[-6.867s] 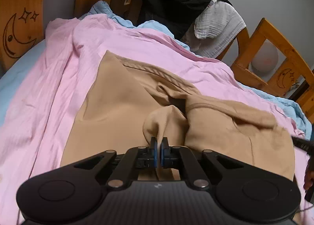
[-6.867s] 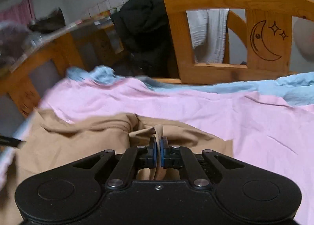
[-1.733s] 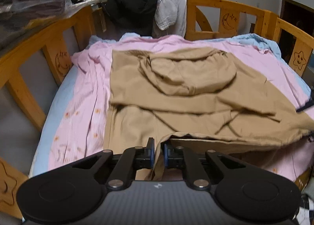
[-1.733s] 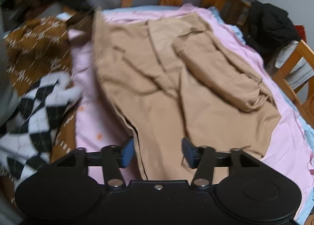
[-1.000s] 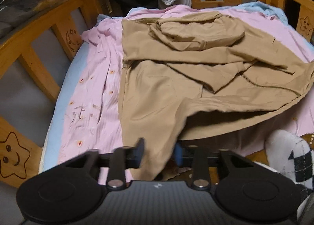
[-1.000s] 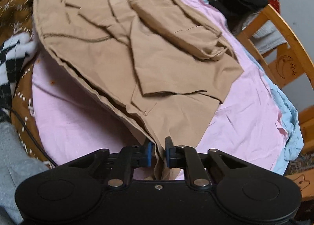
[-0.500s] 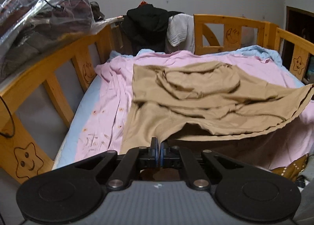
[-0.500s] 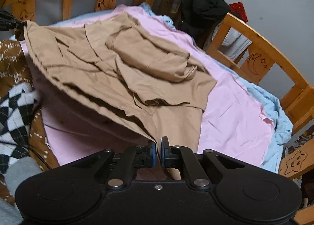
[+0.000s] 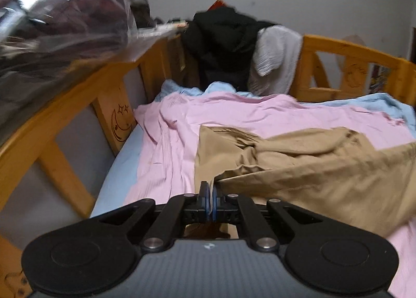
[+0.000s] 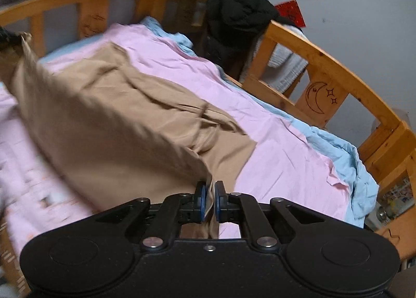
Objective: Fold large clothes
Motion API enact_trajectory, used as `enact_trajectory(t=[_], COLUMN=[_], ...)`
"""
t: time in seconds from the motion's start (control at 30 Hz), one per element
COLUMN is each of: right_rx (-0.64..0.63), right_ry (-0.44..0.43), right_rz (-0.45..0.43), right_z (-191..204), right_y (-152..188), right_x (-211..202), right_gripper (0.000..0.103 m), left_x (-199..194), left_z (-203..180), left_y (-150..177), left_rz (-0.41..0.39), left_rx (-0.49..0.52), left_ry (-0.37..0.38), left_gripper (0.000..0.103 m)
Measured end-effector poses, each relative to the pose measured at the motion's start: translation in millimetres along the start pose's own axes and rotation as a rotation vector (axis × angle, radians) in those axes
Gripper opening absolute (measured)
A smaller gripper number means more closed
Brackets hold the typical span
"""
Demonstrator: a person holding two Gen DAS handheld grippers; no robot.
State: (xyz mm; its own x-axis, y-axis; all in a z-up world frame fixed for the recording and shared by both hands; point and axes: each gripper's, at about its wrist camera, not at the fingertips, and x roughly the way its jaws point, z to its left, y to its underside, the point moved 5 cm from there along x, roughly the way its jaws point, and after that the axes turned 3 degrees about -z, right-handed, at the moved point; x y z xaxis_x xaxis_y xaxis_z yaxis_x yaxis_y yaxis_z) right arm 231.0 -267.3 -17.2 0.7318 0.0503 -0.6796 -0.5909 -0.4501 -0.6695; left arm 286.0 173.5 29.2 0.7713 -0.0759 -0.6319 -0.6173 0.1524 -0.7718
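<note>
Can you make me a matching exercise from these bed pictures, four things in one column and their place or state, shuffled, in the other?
Things:
1. tan garment
2. black jacket
3. pink sheet
4. moon carving

Places or states:
A. on a wooden rail post
B. spread over the bed
C. pinched by the left gripper and right gripper
D. heaped over the corner rail

Pairs: 1-C, 2-D, 3-B, 4-A

My tan garment (image 10: pixel 109 126) smears with motion blur; its far corner leaves my left view's right edge, hem hidden behind my housing.
</note>
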Motion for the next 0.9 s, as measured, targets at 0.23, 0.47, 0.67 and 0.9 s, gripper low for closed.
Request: enact_trajectory(t=[0.23, 0.47, 0.67, 0.9], right_rx=[0.052, 0.140, 0.380, 0.677], right_ry=[0.043, 0.057, -0.012, -0.059], right_rz=[0.052, 0.071, -0.047, -0.201], right_z=[-22.8, -26.5, -45.9, -65.7], right_y=[-23.0, -20.9, 1.6, 39.4], right_x=[107.0, 155.7, 127.0, 74.6], right_gripper=[0.010, 0.016, 0.060, 0.089], left_x=[110.4, 150.5, 114.9, 68.5], left_z=[-0.1, 2.4, 25.0, 66.5], left_y=[-7.1, 18.0, 22.4, 53.1], left_rz=[0.103, 0.153, 0.101, 0.072], left_rx=[0.039, 0.013, -0.084, -0.316], left_ry=[-0.046, -0.034, 0.003, 0.010], left_gripper=[0.002, 0.011, 0.087, 0.095])
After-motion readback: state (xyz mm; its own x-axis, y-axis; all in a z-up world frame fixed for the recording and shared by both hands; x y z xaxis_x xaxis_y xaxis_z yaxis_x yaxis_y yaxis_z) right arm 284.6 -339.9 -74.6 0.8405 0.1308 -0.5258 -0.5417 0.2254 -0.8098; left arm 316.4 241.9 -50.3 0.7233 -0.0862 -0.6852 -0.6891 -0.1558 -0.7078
